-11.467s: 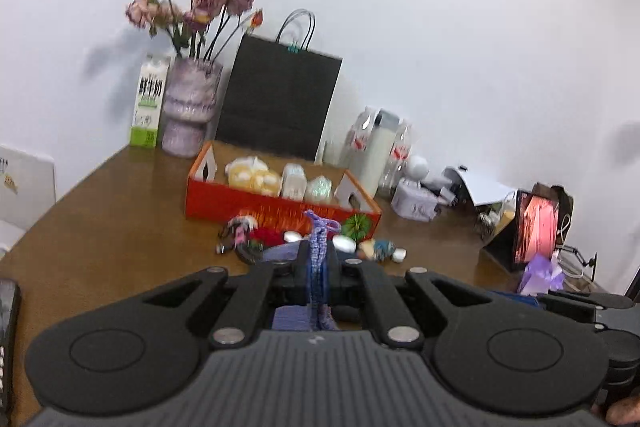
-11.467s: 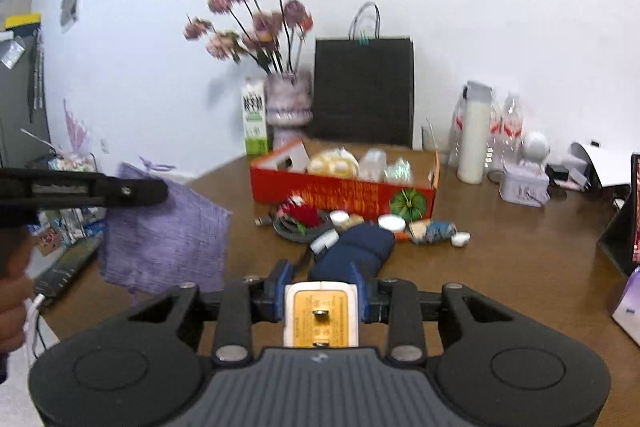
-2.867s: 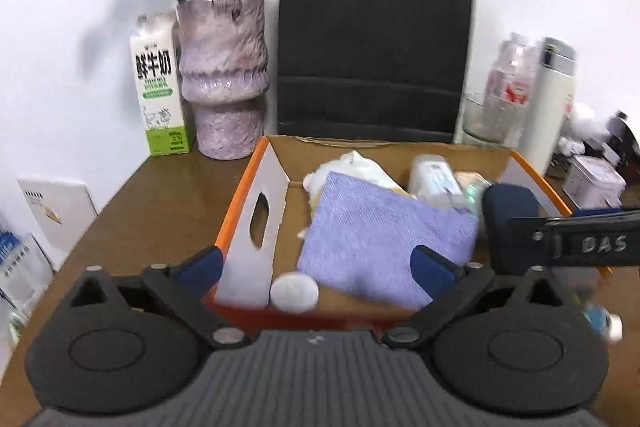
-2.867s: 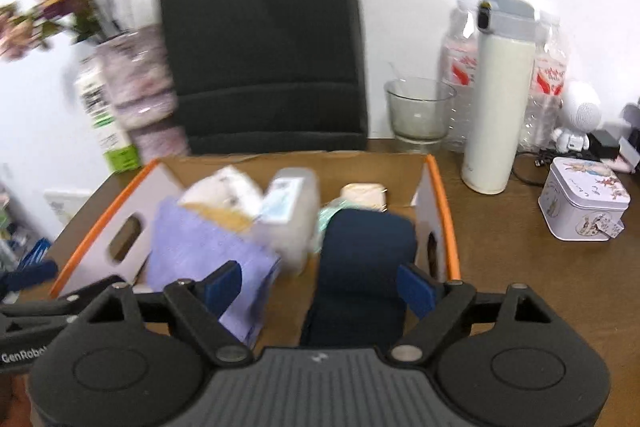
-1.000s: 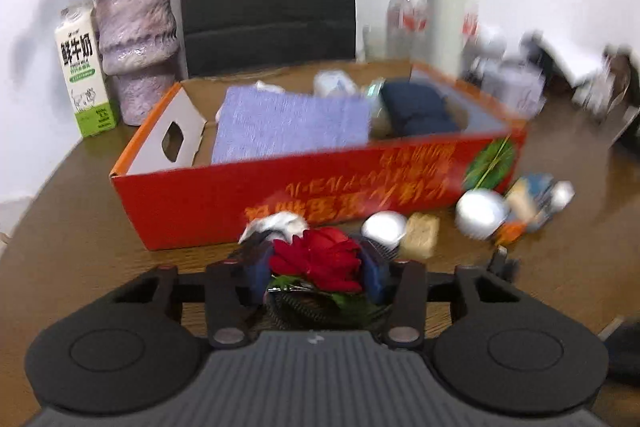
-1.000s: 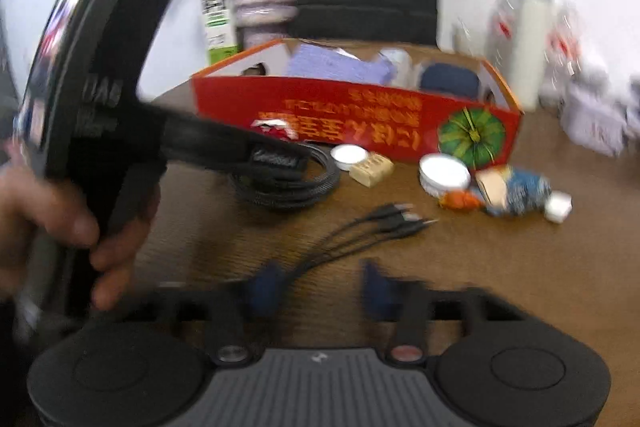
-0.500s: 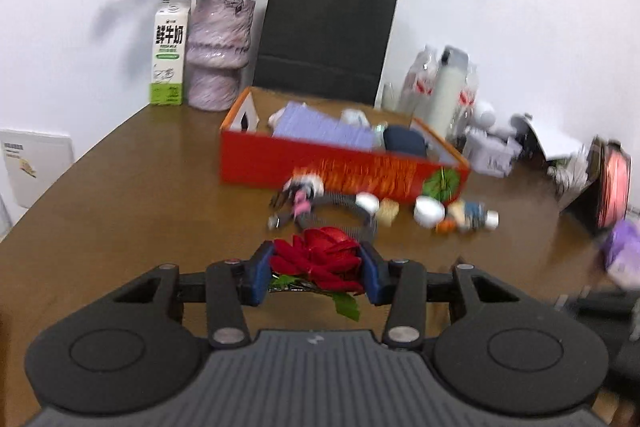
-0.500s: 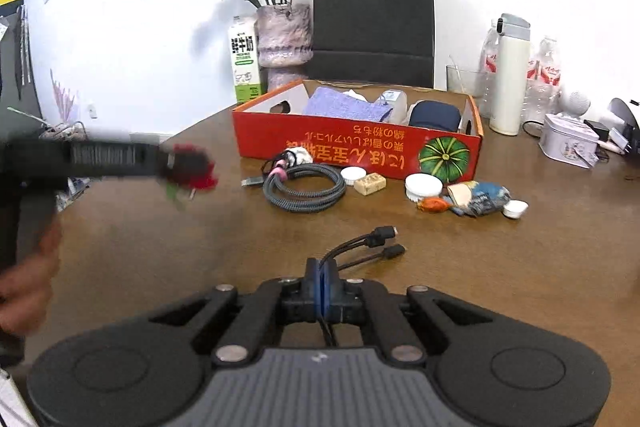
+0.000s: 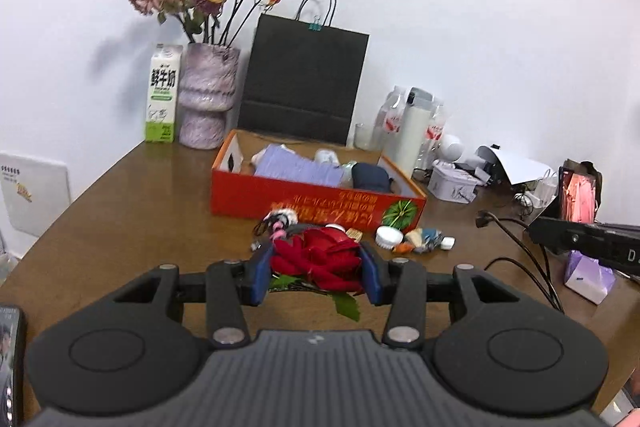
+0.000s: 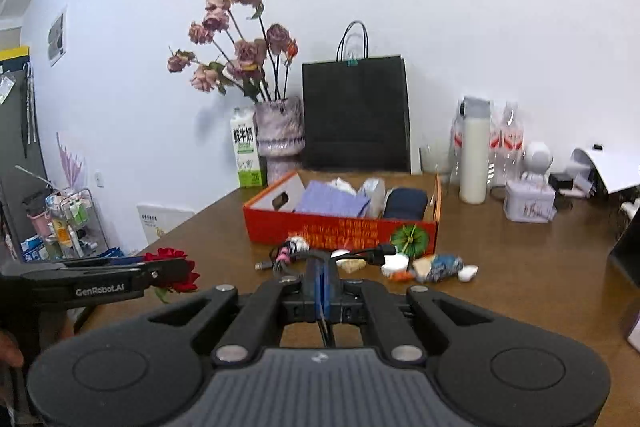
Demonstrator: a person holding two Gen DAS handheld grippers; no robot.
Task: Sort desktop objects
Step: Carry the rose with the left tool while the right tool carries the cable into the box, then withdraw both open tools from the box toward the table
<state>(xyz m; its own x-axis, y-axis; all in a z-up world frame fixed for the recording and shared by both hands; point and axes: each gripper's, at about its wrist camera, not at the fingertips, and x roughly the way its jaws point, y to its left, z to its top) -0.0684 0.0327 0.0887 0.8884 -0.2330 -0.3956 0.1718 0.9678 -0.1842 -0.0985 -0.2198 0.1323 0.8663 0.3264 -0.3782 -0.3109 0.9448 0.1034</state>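
Observation:
My left gripper (image 9: 314,269) is shut on a red fabric rose (image 9: 316,259) with green leaves and holds it above the table. It also shows at the left of the right wrist view, the rose (image 10: 176,267) at its tip. My right gripper (image 10: 322,285) is shut on a black multi-plug cable (image 10: 360,253) and holds it up; the cable (image 9: 516,239) also shows in the left wrist view. The orange box (image 9: 256,195) holds a purple cloth (image 9: 298,169) and a navy pouch (image 9: 370,177). Small items (image 9: 416,237) lie before it.
A vase of dried roses (image 9: 208,99), a milk carton (image 9: 162,93) and a black paper bag (image 9: 302,87) stand behind the box. Bottles and a white flask (image 9: 412,131), a tin (image 9: 454,181) and a purple pack (image 9: 588,275) are at the right. A phone (image 9: 10,359) lies at the left.
Both grippers have risen and pulled back from the table with the rose and the cable held. The box and the small items look smaller and farther away.

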